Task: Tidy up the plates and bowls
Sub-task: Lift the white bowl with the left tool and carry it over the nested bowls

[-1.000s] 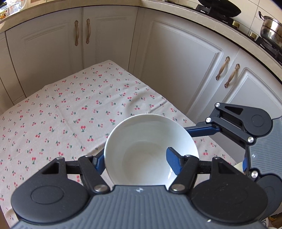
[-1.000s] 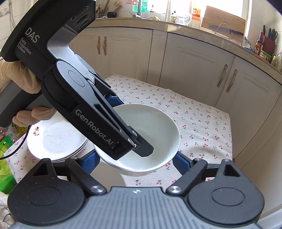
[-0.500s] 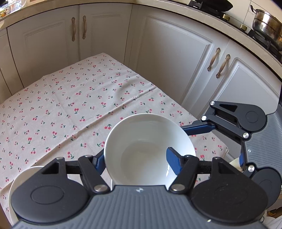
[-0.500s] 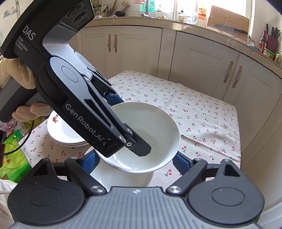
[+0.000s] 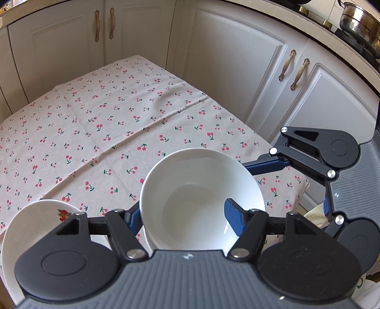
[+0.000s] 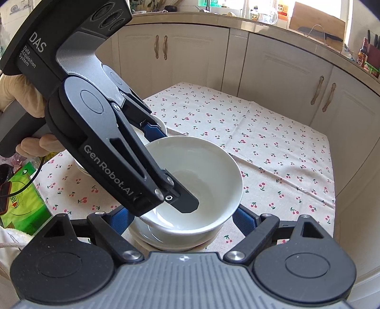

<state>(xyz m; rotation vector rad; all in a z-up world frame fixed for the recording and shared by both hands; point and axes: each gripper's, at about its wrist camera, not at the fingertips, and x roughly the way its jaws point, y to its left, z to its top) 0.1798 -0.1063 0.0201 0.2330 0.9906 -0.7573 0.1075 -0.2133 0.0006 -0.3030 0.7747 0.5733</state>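
A plain white bowl (image 5: 201, 190) hangs tilted just above the cherry-print tablecloth (image 5: 106, 123). My left gripper (image 5: 184, 219) is shut on its near wall, one blue finger (image 5: 234, 218) inside and the other outside. In the right wrist view my right gripper (image 6: 181, 218) straddles the same bowl (image 6: 209, 180), its blue fingers (image 6: 243, 217) against both sides. Another white dish (image 6: 166, 240) lies directly under the bowl. A white plate with a red fruit print (image 5: 35, 228) sits to the left.
White cabinet doors (image 5: 225, 59) ring the table on its far and right sides, close to the cloth's edge. A steel pot (image 5: 361, 21) stands on the counter. A green bag (image 6: 23, 197) and a person's gloved hand (image 6: 11, 95) are at the left.
Both grippers carried the bowl together back toward the near part of the table and slightly down. The fruit-print plate came into the left wrist view, and the dish below now sits under the bowl.
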